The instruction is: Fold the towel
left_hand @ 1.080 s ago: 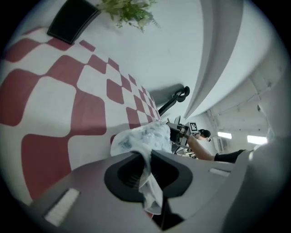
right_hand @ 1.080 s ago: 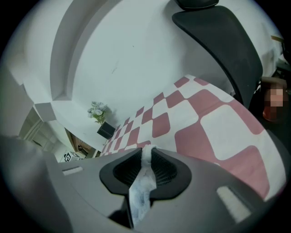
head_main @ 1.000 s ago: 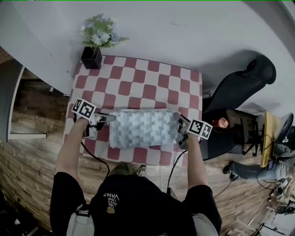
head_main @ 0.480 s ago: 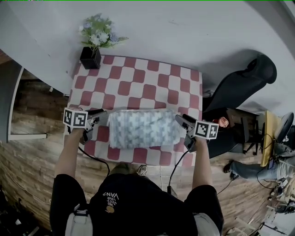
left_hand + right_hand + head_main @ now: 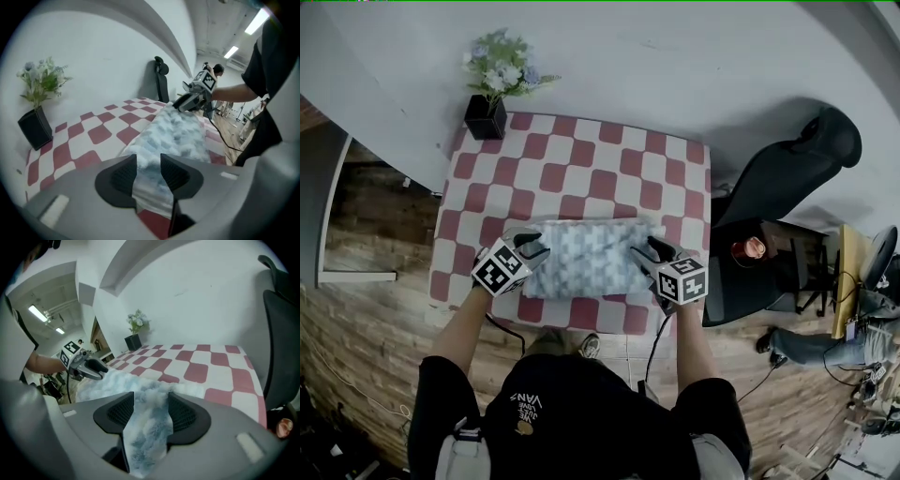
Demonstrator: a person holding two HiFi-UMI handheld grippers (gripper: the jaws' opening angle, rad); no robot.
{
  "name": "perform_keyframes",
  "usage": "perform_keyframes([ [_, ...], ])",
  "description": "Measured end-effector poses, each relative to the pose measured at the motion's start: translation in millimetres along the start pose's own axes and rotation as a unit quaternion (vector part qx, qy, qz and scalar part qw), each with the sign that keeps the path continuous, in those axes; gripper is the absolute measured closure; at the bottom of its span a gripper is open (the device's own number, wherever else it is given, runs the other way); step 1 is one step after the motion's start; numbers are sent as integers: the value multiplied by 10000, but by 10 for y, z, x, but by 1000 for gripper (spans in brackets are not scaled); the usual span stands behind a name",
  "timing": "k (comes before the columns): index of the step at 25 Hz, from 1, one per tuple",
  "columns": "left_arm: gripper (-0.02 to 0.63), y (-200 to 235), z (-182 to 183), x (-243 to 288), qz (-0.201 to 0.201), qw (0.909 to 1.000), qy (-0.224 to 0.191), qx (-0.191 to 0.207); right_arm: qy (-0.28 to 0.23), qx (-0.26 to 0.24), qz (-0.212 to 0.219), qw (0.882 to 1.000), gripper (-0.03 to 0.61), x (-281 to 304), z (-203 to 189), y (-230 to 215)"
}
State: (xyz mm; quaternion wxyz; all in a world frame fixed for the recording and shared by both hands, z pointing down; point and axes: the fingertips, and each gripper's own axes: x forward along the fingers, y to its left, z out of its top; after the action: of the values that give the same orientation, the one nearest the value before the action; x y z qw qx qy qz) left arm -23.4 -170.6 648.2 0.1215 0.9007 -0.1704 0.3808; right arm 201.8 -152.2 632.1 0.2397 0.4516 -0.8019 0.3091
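the checked table (image 5: 581,159) spreads out ahead of both my tools. the folded towel (image 5: 586,258) lies flat on it, reaching from one tool to the other. my left tool (image 5: 148,163) is half open, its jaws just been opening, with the towel's left end between them. my right tool (image 5: 151,401) gapes wide, its jaws just been closing a touch, loose around the right end. a plant (image 5: 492,84) stands far ahead of my left tool.

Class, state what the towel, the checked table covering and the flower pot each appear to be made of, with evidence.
Towel: soft terry or fleece likely; fuzzy pile.
Table covering: smooth, flat; cloth or vinyl, unclear.
Pot: matt black, rigid; maybe plastic or ceramic.
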Motion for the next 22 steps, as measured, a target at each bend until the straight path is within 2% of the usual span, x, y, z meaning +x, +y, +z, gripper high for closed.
perform_keyframes([
  [1,480,63,-35,49,120,9998,53,-133,46,-55,-142,9999,338,38,-38,-42],
  [3,480,208,-107,103,340,9972,32,-668,132,-79,-356,9992,330,101,-93,-131],
  [6,480,356,-196,117,576,9861,-189,-1549,346,70,-456,9983,331,189,-189,-214],
  [8,480,385,-209,122,692,9801,-349,-1826,381,168,-491,9979,331,227,-216,-245],
  [12,480,363,-163,75,674,9764,-576,-1967,118,378,-420,9983,331,169,-166,-229],
  [15,470,399,-112,-97,762,9745,-798,-1953,-449,816,-401,9948,330,-58,-65,-251],
  [19,453,444,-129,-452,1234,9619,-1244,-2100,-1347,1782,-594,9729,330,-474,-50,-368],
  [22,453,273,-123,-613,1487,9573,-1519,-1960,-1540,2371,-748,9563,330,-680,-296,-373],
])
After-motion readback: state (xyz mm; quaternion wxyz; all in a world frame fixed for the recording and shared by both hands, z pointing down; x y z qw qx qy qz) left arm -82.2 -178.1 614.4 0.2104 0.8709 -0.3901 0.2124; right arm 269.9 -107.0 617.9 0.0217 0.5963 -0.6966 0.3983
